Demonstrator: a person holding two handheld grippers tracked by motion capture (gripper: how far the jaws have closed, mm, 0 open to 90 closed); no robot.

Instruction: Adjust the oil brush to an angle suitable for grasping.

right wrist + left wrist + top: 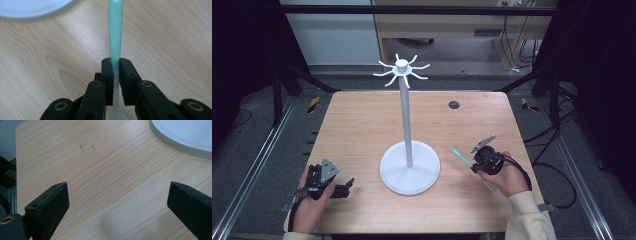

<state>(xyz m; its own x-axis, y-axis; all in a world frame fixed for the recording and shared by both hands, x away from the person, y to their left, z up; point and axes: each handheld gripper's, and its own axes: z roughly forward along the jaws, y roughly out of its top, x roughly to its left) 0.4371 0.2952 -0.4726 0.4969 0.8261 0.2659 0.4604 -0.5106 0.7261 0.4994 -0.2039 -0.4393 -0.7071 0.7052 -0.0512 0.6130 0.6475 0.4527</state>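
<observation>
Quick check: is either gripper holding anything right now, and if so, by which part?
The right gripper is shut on a teal utensil, clamped partway along its flat handle, the holed end pointing away. The left gripper is open, holding nothing.

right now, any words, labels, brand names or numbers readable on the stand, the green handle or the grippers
None: no readable text.
The white stand is plain.
The green handle shut in the right gripper has a hole near its end, no print.
The left gripper, jaws open, shows bare black jaws.
</observation>
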